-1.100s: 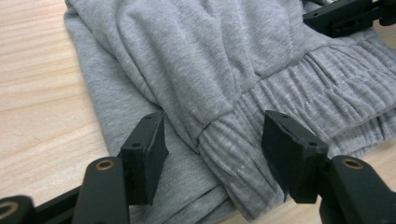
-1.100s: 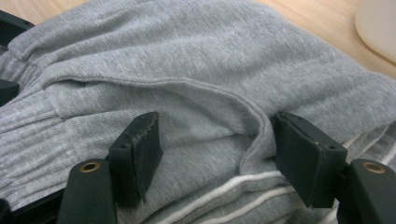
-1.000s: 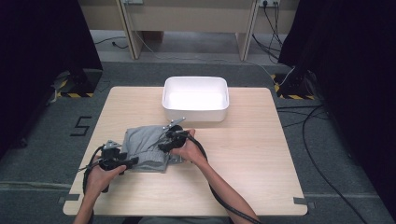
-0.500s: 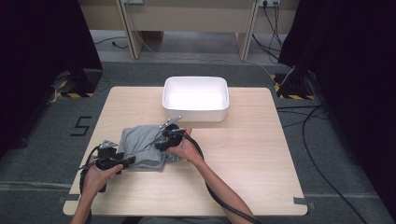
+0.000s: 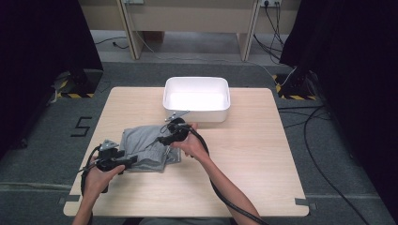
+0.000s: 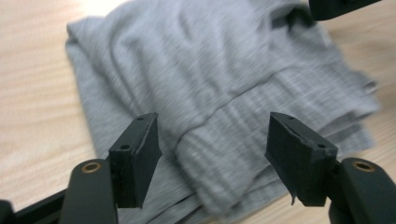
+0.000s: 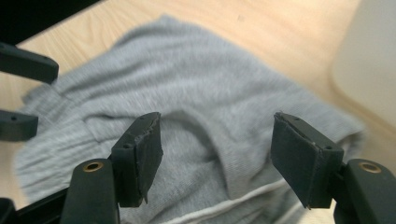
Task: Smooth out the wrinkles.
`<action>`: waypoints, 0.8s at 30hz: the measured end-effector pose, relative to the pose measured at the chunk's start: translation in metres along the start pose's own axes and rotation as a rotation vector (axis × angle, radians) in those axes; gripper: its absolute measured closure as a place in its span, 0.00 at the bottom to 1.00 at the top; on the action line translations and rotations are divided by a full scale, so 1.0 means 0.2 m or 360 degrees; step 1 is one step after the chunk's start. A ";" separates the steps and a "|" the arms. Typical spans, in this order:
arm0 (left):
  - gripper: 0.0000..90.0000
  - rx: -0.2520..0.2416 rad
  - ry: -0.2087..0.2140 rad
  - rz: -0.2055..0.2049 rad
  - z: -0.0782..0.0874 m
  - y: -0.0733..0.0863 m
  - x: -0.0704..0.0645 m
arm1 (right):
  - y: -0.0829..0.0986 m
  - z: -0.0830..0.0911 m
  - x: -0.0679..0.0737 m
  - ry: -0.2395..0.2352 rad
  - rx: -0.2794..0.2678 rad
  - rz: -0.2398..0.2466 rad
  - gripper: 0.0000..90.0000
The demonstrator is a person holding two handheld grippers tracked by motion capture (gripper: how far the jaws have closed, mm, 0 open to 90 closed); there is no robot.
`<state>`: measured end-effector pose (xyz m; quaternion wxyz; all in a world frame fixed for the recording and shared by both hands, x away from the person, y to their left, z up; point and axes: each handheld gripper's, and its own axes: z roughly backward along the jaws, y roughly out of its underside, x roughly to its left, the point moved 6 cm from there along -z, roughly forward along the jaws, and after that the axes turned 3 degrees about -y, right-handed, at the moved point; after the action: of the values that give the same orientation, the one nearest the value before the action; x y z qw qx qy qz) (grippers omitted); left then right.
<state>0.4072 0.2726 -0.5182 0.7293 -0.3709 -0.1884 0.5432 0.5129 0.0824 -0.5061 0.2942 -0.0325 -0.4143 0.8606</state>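
grey garment (image 5: 145, 147) on table (image 5: 263, 154), both hand-held grippers (jaws apart) over it

Grey knit garment (image 5: 146, 146), folded up kinda loosely with ribbed edges, lying rumpled on the table's near-left part.

From my seat the right half of the desk (image 5: 263, 159) lies bare — free passage there, and along the near edge. The white bin (image 5: 196, 97) blocks the far middle. The folded grey garment (image 5: 145, 149) fills the left centre, just short of the bin, with the left gripper (image 5: 123, 161) and right gripper (image 5: 164, 139) crowding it from either side — their fingers spread wide.
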 end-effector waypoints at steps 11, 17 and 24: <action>0.35 -0.0080 0.0195 -0.0020 0.06 -0.05 -0.19 | -0.05 0.21 -0.10 0.0081 -0.0102 -0.0039 0.39; 0.35 -0.0067 0.0273 -0.0044 0.05 -0.03 -0.28 | -0.06 0.32 -0.17 0.0155 -0.0155 -0.0044 0.39; 0.35 -0.0042 0.0356 -0.0071 0.02 0.02 -0.40 | -0.05 0.44 -0.24 0.0209 -0.0191 -0.0074 0.39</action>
<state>0.3749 0.2004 -0.5090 0.7527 -0.4344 -0.1212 0.4796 0.5323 0.0008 -0.4502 0.3382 -0.0967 -0.4457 0.8232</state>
